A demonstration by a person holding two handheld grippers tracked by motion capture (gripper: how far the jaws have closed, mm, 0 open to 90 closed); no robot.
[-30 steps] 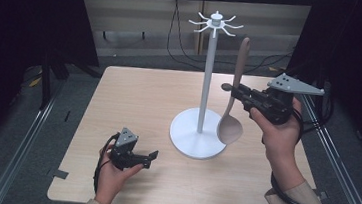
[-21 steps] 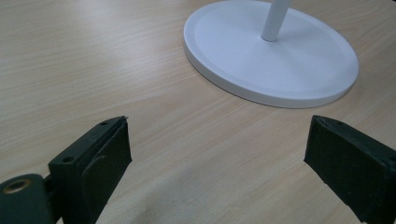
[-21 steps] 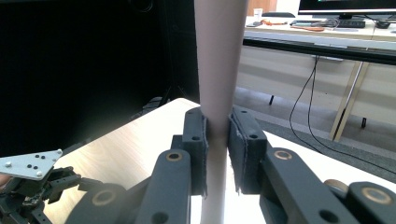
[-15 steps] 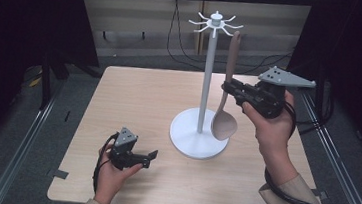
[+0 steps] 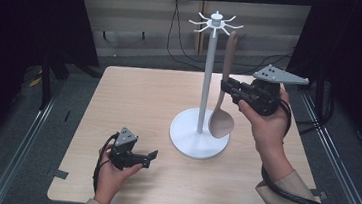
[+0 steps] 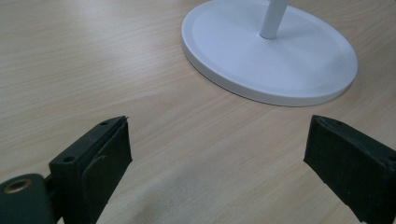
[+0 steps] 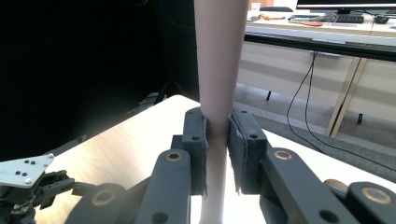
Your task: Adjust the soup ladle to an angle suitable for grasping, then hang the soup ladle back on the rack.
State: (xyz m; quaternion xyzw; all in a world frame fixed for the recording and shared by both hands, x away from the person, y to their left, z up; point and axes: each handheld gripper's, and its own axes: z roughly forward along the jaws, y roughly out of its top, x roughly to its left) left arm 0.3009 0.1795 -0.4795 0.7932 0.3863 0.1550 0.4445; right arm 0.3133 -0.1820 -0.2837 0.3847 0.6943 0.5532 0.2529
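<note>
A brown wooden spoon [image 5: 224,86] hangs upright beside the pole of a white hook stand [image 5: 205,84], bowl down just above the stand's round base [image 5: 186,132]. My right gripper [image 5: 225,86] is shut on the spoon's handle [image 7: 218,70], held in the air to the right of the pole. The handle's top reaches up near the white hooks [image 5: 215,23]. My left gripper [image 5: 149,158] rests low at the table's front left, its jaws open with nothing between them [image 6: 217,158], facing the stand's base [image 6: 271,51].
The light wooden table [image 5: 133,102] has bare room left of the stand. Metal rails run along both sides on the floor. Cables hang behind the table against the back wall. Dark curtains flank the scene.
The right gripper has carried the spoon upward and a little left, toward the stand's hooks, turning the spoon more upright. The left gripper has stayed still.
</note>
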